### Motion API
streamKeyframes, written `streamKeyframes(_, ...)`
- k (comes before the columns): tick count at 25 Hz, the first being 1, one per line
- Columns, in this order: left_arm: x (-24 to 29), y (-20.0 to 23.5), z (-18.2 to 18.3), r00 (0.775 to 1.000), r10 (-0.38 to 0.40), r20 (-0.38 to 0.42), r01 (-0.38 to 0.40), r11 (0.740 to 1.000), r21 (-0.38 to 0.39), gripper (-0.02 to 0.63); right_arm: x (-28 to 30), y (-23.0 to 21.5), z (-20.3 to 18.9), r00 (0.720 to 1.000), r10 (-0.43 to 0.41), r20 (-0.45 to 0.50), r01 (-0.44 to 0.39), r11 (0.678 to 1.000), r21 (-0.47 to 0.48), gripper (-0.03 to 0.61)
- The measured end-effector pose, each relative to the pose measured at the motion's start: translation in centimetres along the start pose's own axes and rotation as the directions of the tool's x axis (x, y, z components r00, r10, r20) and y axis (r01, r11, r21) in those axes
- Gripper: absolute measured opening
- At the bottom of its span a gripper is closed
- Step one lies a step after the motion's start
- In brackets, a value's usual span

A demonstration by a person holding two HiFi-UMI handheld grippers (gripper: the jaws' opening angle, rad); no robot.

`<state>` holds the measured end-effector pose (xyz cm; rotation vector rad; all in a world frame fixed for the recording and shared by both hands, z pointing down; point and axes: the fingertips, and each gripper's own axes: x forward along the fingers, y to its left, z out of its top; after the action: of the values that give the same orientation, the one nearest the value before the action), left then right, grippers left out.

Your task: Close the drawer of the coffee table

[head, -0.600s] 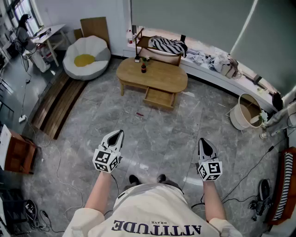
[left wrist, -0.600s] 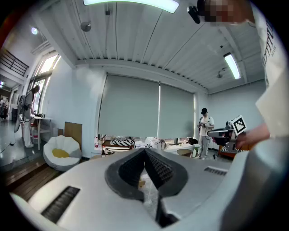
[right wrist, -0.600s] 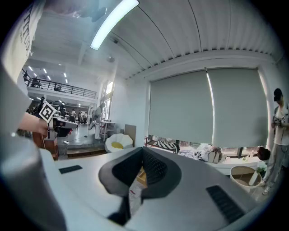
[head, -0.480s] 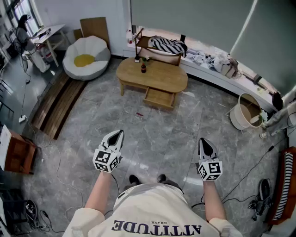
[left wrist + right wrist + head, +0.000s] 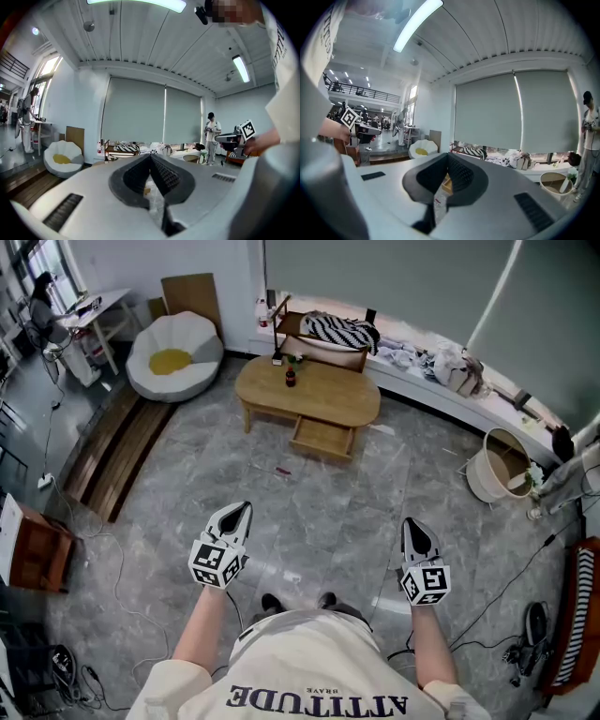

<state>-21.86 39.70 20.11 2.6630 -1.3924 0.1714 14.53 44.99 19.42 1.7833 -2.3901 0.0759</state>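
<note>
An oval wooden coffee table (image 5: 309, 390) stands across the room in the head view. Its drawer (image 5: 322, 439) is pulled out toward me on the front side. A small dark bottle (image 5: 291, 379) stands on the tabletop. My left gripper (image 5: 243, 508) is held low in front of me, far short of the table, jaws shut on nothing. My right gripper (image 5: 415, 524) is level with it on the right, also shut and empty. In the left gripper view the jaw tips (image 5: 150, 154) meet; in the right gripper view the tips (image 5: 447, 154) meet too.
A white beanbag (image 5: 175, 356) sits left of the table, a wooden rack with striped cloth (image 5: 336, 334) behind it. A bucket (image 5: 498, 466) stands at the right, wooden planks (image 5: 117, 451) at the left. Cables trail on the grey floor. A person (image 5: 212, 137) stands at the right.
</note>
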Motion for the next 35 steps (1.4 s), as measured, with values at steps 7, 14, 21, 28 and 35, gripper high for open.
streamKeyframes(7, 0.4, -0.7, 0.0, 1.0, 0.007, -0.007, -0.007, 1.0, 0.002, 0.021, -0.1, -0.9, 0.0, 1.0, -0.002, 0.005, 0.002, 1.0, 0.011, 0.018)
streamKeyframes(14, 1.3, -2.5, -0.3, 0.999, 0.03, -0.013, -0.03, 1.0, -0.001, 0.021, -0.6, -3.1, -0.5, 1.0, 0.014, 0.009, -0.015, 1.0, 0.023, 0.018)
streamKeyframes(21, 2.3, -5.3, -0.9, 0.998, 0.059, -0.016, -0.059, 0.998, -0.007, 0.021, -1.0, -5.4, -0.8, 0.998, 0.051, 0.021, -0.051, 0.999, -0.011, 0.018)
streamKeyframes(28, 3.1, -7.7, -1.2, 0.996, 0.089, -0.012, -0.089, 0.996, -0.015, 0.021, -1.2, -6.4, -0.9, 0.992, 0.115, 0.045, -0.114, 0.993, -0.033, 0.018)
streamKeyframes(35, 3.8, -9.3, -1.6, 0.995, 0.097, -0.024, -0.097, 0.995, -0.013, 0.021, -1.4, -8.2, -1.7, 0.991, 0.127, 0.047, -0.127, 0.992, -0.017, 0.018)
